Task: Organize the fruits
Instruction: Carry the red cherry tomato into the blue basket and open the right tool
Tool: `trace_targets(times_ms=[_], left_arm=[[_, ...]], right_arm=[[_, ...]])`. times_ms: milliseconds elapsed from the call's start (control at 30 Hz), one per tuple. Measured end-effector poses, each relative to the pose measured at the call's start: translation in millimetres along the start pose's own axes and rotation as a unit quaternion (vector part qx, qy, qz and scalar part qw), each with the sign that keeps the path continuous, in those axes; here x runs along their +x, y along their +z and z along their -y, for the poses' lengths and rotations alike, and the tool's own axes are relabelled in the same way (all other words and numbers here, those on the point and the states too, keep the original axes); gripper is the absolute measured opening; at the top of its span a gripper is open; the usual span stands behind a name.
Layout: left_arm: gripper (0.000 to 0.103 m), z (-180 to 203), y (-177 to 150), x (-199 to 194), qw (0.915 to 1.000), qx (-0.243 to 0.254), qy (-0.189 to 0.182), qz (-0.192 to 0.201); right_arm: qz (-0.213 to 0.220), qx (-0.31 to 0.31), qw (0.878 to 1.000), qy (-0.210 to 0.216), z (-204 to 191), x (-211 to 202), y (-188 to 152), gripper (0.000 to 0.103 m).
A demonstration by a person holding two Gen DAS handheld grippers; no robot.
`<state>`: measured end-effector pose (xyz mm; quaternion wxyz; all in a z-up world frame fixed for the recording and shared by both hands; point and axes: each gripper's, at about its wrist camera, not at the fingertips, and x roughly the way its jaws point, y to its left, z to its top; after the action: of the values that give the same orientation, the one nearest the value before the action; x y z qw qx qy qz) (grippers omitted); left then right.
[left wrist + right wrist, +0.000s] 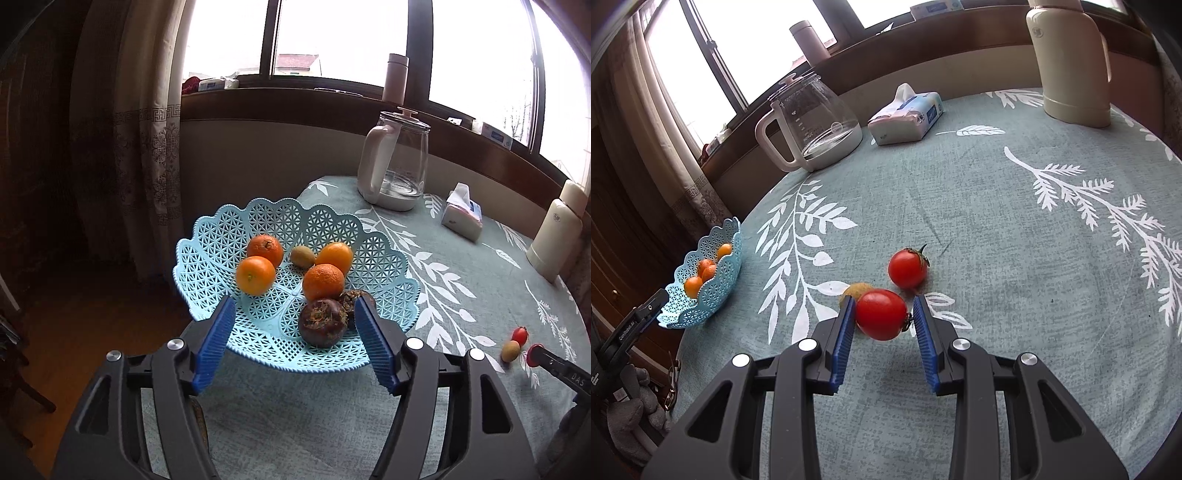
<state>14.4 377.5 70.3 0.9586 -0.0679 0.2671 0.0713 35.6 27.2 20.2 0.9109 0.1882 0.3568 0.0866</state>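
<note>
Blue ribbed pads line the left tongs (294, 334), which stand wide apart with nothing between them, poised at the near rim of a pale blue lattice basket (207, 258) on the worktop (461, 266). Inside the basket lie four oranges (323, 281), a small kiwi (302, 257) between the back ones, and two dark purple-brown fruits (323, 322) at the front, the nearer one just beside the right pad. Behind the basket stand a glass kettle (400, 162) with a white handle, a tissue pack (463, 214) and a cream flask (556, 236). Far to the right on the leaf-printed cloth, a second kiwi (510, 350) and a red tomato (519, 335) lie close together, near the tip of the other tool. In the right wrist view, the right tongs (883, 313) are narrowed around a red tomato (881, 314), the left pad touching it and the right pad at its stalk end; whether it is lifted off the cloth I cannot tell. A kiwi (857, 290) sits just behind it, and the other tomato (907, 268) lies a little farther back. The basket (701, 295) sits well apart at the left edge of the worktop.
</note>
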Motion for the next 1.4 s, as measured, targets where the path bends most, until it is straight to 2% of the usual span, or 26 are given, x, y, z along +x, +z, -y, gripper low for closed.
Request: trace_targets(times_ms=[333,567,1000,1233,1400], left_arm=[[0.076,-24.5,8.1,-22.0,0.999,-0.031,0.015,0.026],[0.079,-41.4,15.9,-35.3,0.9974,-0.053,0.025,0.042],[0.085,-54.0,23.8,-42.7,0.9965,-0.071,0.015,0.041],[0.085,-62.7,25.9,-47.3,0.9953,-0.086,0.01,0.043],[0.085,-70.8,27.6,-51.9,0.9938,-0.1,0.01,0.048]], right_arm=[[0.005,-0.01,1.0,-0.008,-5.4,-4.4,-1.4,0.033],[-0.003,-0.028,0.999,0.018,-30.4,-6.8,4.8,0.033],[-0.003,-0.121,0.987,0.11,-159.9,5.8,17.9,0.033],[-0.037,-0.15,0.978,0.143,-216.4,32.2,6.8,0.033],[-0.054,-0.174,0.972,0.151,-247.2,48.9,-2.7,0.035]])
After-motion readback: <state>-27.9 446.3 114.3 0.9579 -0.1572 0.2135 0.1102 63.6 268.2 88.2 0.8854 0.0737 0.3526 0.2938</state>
